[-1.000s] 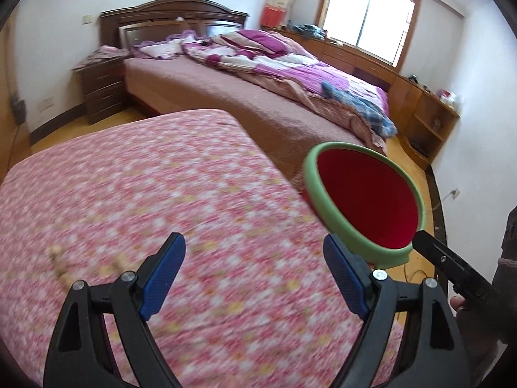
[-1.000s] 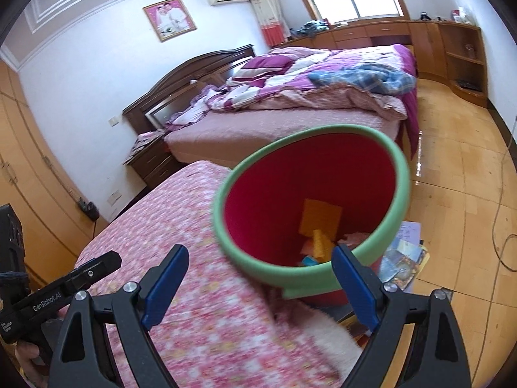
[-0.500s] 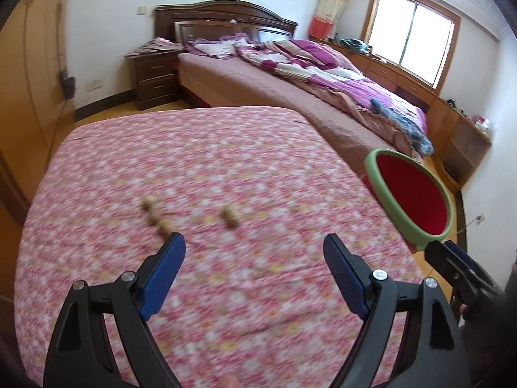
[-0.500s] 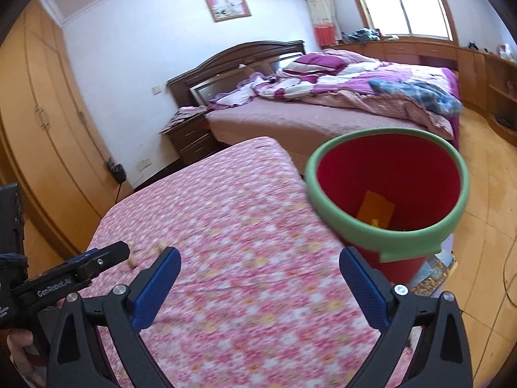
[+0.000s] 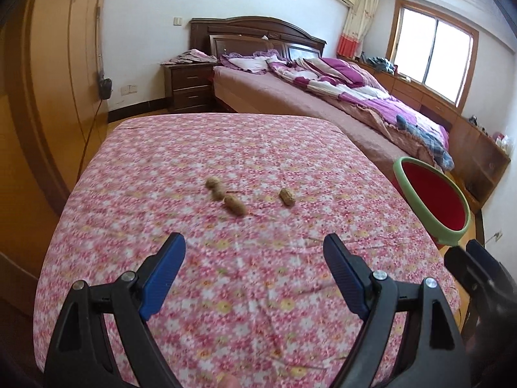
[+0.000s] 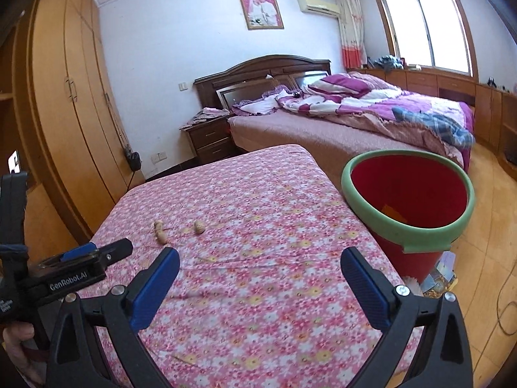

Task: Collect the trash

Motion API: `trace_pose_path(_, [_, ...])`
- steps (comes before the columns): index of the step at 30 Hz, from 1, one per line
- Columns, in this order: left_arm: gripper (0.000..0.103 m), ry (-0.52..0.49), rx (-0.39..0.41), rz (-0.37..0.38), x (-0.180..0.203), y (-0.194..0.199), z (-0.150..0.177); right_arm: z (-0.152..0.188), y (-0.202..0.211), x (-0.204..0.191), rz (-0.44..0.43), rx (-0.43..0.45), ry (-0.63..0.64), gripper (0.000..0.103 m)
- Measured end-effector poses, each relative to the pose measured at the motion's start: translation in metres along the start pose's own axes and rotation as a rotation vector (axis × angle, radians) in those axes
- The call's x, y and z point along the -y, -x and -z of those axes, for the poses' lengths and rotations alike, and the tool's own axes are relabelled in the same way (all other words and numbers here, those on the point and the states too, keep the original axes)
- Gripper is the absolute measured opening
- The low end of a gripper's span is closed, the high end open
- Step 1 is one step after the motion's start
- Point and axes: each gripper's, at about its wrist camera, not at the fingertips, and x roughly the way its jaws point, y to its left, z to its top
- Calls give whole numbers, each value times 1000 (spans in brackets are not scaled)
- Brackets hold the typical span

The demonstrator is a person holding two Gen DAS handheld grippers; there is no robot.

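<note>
Three peanut shells lie on the pink floral tablecloth [image 5: 194, 148]: two touching ones [image 5: 226, 198] and a single one [image 5: 287, 196] to their right. In the right wrist view the pair [image 6: 160, 231] and the single shell [image 6: 199, 226] sit far left of the red bin [image 6: 407, 207] with the green rim. The bin [image 5: 433, 201] stands off the table's right edge with orange scraps inside. My left gripper [image 5: 253, 258] hovers open short of the shells, nothing between its fingers. My right gripper [image 6: 260, 268] is open and empty above the cloth.
A large bed [image 5: 323, 97] with purple bedding stands behind the table, a dark nightstand [image 5: 189, 87] beside it. A wooden wardrobe [image 6: 64, 97] lines the left wall. Papers [image 6: 439, 278] and a cable lie on the wood floor by the bin.
Both views swung left, away from the bin and toward the middle of the table, bringing the peanut shells into view. The right gripper's jaws spread a little wider.
</note>
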Motion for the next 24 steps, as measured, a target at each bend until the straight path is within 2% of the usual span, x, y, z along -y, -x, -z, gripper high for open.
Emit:
trace_pose_path(11, [86,4,89,-40,0,29,17,15,28,-5,6,50,-11,102])
trace_pose_path(24, [86,-10,128,-45,6,45,29,21,36,-10,0,50,-16,102])
